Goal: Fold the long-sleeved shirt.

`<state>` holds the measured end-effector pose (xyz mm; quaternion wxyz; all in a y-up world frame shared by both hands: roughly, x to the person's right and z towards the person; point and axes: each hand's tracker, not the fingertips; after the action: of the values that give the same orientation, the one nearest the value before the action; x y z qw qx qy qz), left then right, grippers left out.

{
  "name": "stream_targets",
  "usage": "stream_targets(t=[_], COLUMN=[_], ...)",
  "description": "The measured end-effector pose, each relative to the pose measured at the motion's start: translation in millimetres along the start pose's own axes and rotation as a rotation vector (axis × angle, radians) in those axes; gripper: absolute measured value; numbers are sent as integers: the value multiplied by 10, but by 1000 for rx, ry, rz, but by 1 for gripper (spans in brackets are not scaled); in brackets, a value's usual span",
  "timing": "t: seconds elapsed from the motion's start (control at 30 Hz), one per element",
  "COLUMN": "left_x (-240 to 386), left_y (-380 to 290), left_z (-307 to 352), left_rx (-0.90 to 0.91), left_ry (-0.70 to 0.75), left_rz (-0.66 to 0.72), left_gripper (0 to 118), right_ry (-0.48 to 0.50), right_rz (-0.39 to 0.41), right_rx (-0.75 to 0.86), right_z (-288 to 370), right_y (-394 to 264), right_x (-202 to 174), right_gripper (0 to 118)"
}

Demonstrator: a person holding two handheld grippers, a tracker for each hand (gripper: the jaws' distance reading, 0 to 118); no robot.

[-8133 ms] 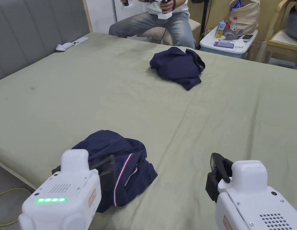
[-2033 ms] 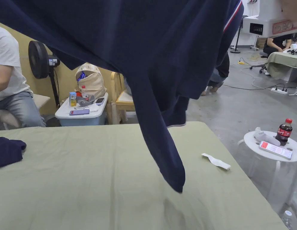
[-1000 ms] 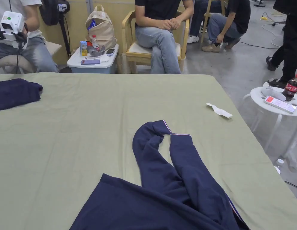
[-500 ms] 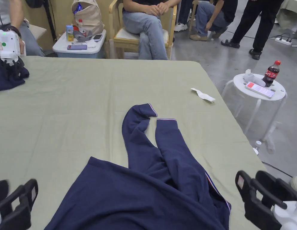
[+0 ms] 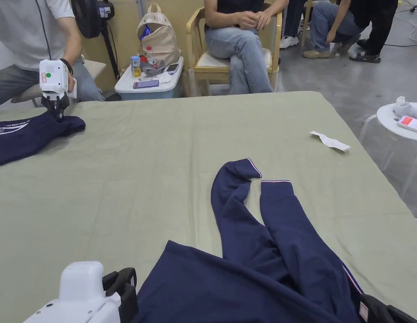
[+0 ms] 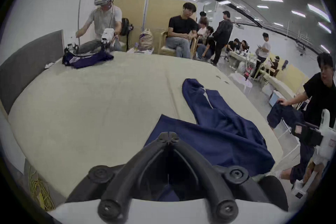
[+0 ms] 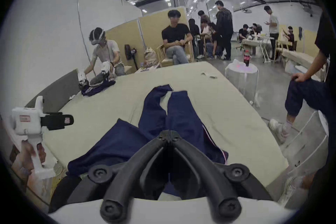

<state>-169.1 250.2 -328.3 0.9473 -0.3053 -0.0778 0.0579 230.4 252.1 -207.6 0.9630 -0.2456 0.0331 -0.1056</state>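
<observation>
While both sets of jaws meet at their tips, neither clearly has cloth between them. The left gripper (image 6: 169,137) sits clenched just off the near-left edge of the long-sleeved shirt (image 5: 245,269), over bare bedsheet (image 5: 140,168). The right gripper (image 7: 169,134), likewise clenched, hangs above the shirt's near-right part, with navy fabric directly under and beyond its tips; whether it touches the cloth cannot be told.

From both grippers the shirt runs away across the bed, its body nearest the person and its long axis pointing at the far side. The two sleeves (image 5: 262,218) lie side by side on the right half, stretching forward, cuffs close together but apart, the left cuff folded over. That puts the right gripper nearer the sleeves, and the left nearer the slanted hem corner.

The shirt is dark navy with thin red-and-white piping along cuffs and side seam; it lies mostly flat but skewed, rumpled where sleeves join the body.
</observation>
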Motion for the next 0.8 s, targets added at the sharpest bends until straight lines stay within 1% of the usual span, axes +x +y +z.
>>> stream_targets(t=[0.03,0.07,0.1,0.13,0.17,0.2,0.27,0.3,0.37,0.4,0.43,0.47,0.5,0.53,0.57,0.6,0.63,0.7,0.73,0.77,0.8], left_x=[-46,-93,-136,-102,-113,-123,-215,-249,-300,-196,-166,-109,-73,-69,-101,-102,-104,-41,-43,-71,-112], left_y=[86,154,190,239,272,270,195,154,94,52,26,30,5,-28,-3,3,30,88,163,254,355], left_z=[-210,-476,-738,-949,-1256,-1495,-2005,-2227,-2597,-2598,-2584,-2469,-2518,-2506,-2498,-2493,-2481,-2231,-2083,-1885,-1561], left_rx=[-60,-153,-163,-179,-227,-241,-252,-273,-412,-462,-404,-296,-371,-335,-335,-326,-335,-332,-268,-186,-119], left_ry=[-2,-49,-80,-91,-87,-73,-158,-155,-177,-174,-161,-170,-105,-55,-88,-32,-19,-42,-42,-58,-74], left_rz=[-16,-33,-45,-58,-80,-102,-126,-112,-89,-81,-143,-248,-299,-315,-235,-213,-254,-219,-244,-205,-118], left_gripper=[0,19,50,75,76,73,73,73,73,72,75,72,60,50,26,4,2,1,1,1,1], right_ry=[-4,-9,-21,-29,-36,-39,-42,-51,-67,-75,-86,-99,-112,-120,-129,-137,-143,-143,-141,-144,-157], right_rz=[-14,-17,-16,-14,-14,-27,-74,-84,-92,-93,-91,-88,-88,-92,-100,-116,-130,-156,-154,-150,-136], right_rx=[-10,-19,-27,-36,-46,-56,-78,-83,-97,-105,-114,-124,-133,-137,-143,-148,-151,-160,-158,-153,-144], right_z=[-28,-49,-71,-92,-125,-157,-224,-259,-291,-297,-301,-305,-308,-314,-319,-329,-335,-318,-288,-248,-194], right_y=[-27,-36,-44,-48,-60,-64,-72,-93,-111,-122,-139,-154,-168,-179,-205,-218,-222,-206,-196,-184,-168], right_x=[45,85,118,146,179,221,310,347,415,452,471,501,533,562,592,623,643,664,671,675,685], right_gripper=[0,0,0,0,0,0,0,0,0,0,0,0,0,0,1,0,0,1,1,1,0])
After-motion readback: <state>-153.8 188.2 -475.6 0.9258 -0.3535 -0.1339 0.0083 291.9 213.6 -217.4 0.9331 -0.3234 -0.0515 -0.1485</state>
